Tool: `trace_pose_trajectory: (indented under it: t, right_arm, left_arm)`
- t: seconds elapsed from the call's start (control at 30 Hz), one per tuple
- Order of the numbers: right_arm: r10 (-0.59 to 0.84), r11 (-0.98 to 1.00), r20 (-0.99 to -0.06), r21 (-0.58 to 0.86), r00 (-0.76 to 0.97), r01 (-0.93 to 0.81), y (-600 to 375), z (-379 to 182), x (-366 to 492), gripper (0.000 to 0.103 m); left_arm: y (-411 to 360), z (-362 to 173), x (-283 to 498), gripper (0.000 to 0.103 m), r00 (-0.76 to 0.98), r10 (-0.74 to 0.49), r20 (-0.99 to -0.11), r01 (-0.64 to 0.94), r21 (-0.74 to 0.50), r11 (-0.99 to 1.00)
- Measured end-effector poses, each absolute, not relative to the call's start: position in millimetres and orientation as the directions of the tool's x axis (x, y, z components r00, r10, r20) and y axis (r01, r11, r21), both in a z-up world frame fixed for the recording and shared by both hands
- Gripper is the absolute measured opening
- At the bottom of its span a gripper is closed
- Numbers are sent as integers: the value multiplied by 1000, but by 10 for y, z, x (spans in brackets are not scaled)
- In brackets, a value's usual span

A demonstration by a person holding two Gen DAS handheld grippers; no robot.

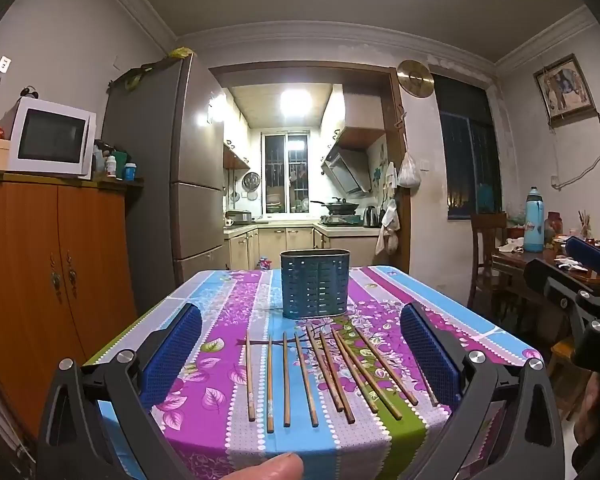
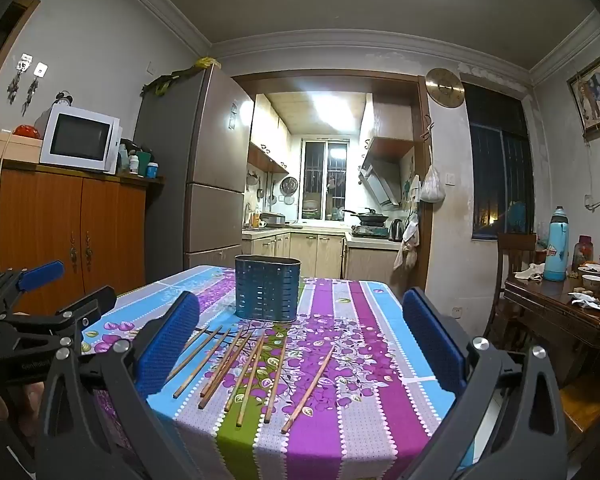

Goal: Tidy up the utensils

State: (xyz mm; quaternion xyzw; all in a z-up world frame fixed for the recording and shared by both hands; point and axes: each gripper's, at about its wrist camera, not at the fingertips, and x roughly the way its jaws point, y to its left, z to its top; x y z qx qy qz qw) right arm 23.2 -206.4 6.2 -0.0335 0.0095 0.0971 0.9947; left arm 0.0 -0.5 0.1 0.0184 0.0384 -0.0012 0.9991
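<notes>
Both blue-padded grippers – left gripper (image 1: 300, 356), right gripper (image 2: 300, 344) – gape empty; thin brown wooden chopsticks (image 1: 324, 372) lie lower centre before the slotted blue metal holder (image 1: 315, 283) – light, stiff, roll-prone, best pinched mid-shaft

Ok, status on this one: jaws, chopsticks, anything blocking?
Both grippers open, empty. Chopsticks loose on tablecloth, none in holder. Path clear.

L wrist cam sits low at the near table (image 1: 204, 432) edge, facing level along its length toward the kitchen doorway (image 1: 304, 160). R wrist cam sits just beside it to the right, same heading. Both share the chopsticks (image 1: 324, 372), blue holder (image 1: 315, 284), fridge (image 1: 160, 168).
</notes>
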Motion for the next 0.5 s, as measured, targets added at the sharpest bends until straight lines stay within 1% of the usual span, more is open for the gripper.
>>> trace_pose_trajectory:
  t: [0.5]
  right_arm:
    - [194, 978, -35, -69, 980, -196, -2054, 37, 247, 98]
  left_arm:
    - [-10, -59, 74, 100, 996, 1, -89, 3, 39, 999]
